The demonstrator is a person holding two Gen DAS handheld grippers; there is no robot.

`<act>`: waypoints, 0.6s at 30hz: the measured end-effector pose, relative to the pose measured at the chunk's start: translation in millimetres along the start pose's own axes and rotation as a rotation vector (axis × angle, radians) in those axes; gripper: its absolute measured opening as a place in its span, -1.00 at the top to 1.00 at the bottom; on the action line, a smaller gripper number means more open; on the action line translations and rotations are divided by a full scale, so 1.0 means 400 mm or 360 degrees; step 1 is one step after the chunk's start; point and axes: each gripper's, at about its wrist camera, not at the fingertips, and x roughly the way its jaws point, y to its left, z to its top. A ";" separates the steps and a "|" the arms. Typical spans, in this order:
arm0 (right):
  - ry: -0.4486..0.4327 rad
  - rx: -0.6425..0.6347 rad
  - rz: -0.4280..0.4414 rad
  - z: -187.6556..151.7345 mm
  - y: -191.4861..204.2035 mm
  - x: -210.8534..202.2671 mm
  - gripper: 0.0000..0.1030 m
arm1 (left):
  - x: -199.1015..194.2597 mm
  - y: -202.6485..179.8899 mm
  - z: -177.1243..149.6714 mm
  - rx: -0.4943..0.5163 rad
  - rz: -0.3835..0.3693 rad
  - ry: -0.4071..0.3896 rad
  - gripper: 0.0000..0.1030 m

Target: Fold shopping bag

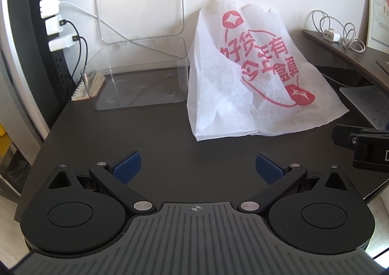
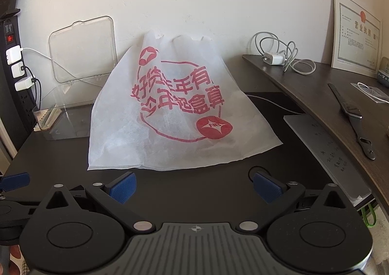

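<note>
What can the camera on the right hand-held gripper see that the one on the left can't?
Only the right wrist view shows the wristwatch lying on the raised shelf and the whole framed certificate against the wall. Only the left wrist view shows a spiral notebook beside the box. Both show the white shopping bag with red print slumped on the dark table, the open clear plastic box, the power strip with chargers, and the coiled charger cable.

Your 2 wrist views sit low over the near worktop (image 1: 170,143), facing the far wall. Both share the white bag (image 2: 170,117) and clear box (image 1: 136,80); the right view sits further right.
</note>
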 end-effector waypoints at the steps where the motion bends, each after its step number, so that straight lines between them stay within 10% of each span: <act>1: 0.0005 -0.0004 0.0000 0.000 0.002 -0.001 -0.99 | 0.000 0.001 0.001 -0.0005 -0.0002 0.0002 -1.00; 18: 0.0055 -0.0005 -0.0028 -0.008 0.011 0.015 -0.99 | 0.005 0.004 -0.004 -0.0030 -0.0001 0.0032 -1.00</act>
